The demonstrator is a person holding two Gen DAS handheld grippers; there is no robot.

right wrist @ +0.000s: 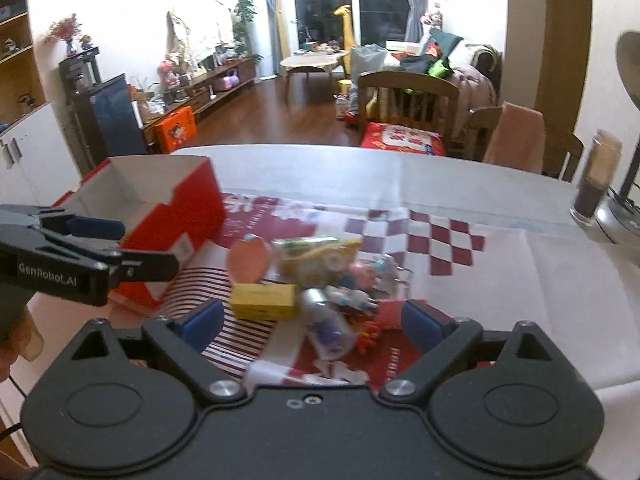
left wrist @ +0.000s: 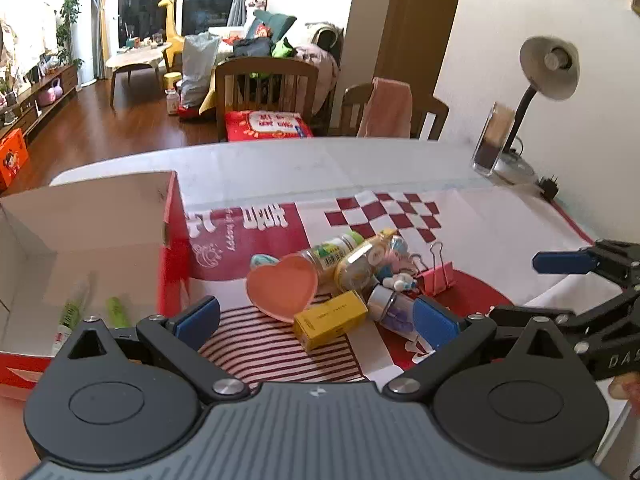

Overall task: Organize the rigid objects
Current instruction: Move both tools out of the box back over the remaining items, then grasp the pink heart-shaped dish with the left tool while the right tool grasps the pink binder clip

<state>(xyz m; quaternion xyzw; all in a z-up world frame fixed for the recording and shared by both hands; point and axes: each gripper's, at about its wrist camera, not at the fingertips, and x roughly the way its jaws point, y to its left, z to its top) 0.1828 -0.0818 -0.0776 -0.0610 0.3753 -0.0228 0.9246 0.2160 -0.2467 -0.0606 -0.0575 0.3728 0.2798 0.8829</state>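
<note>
Nearest in the left wrist view, the left gripper (left wrist: 316, 322) is seen with its jaws spread wide and nothing between the pads. The right gripper (right wrist: 312, 324) is likewise spread, nothing gripped; its view is blurred, so small items are hard to make out there.

Just ahead lies the pile of rigid objects on a red-and-white mat (left wrist: 280, 344). A yellow box (left wrist: 330, 319) lies nearest, touching a pink heart dish (left wrist: 282, 287) that stands tilted. A vial (left wrist: 390, 307) is partly hidden behind the left gripper's right pad. Behind these lie two clear jars (left wrist: 348, 258) on their sides, a small blue-and-white figure (left wrist: 398, 282) — details cannot be told — and a pink clip (left wrist: 438, 276).

To the left of the pile stands an open red carton (left wrist: 172, 248), cut off at the frame edge; green tubes (left wrist: 116, 312) lie inside, partly hidden by the gripper body.

Further back, the white table (left wrist: 320, 160) carries a glass container (left wrist: 492, 140) and a lamp (left wrist: 548, 68), well apart from the pile. Beyond the table edge, chairs (left wrist: 266, 96) and a sofa (left wrist: 280, 36) are seen.
</note>
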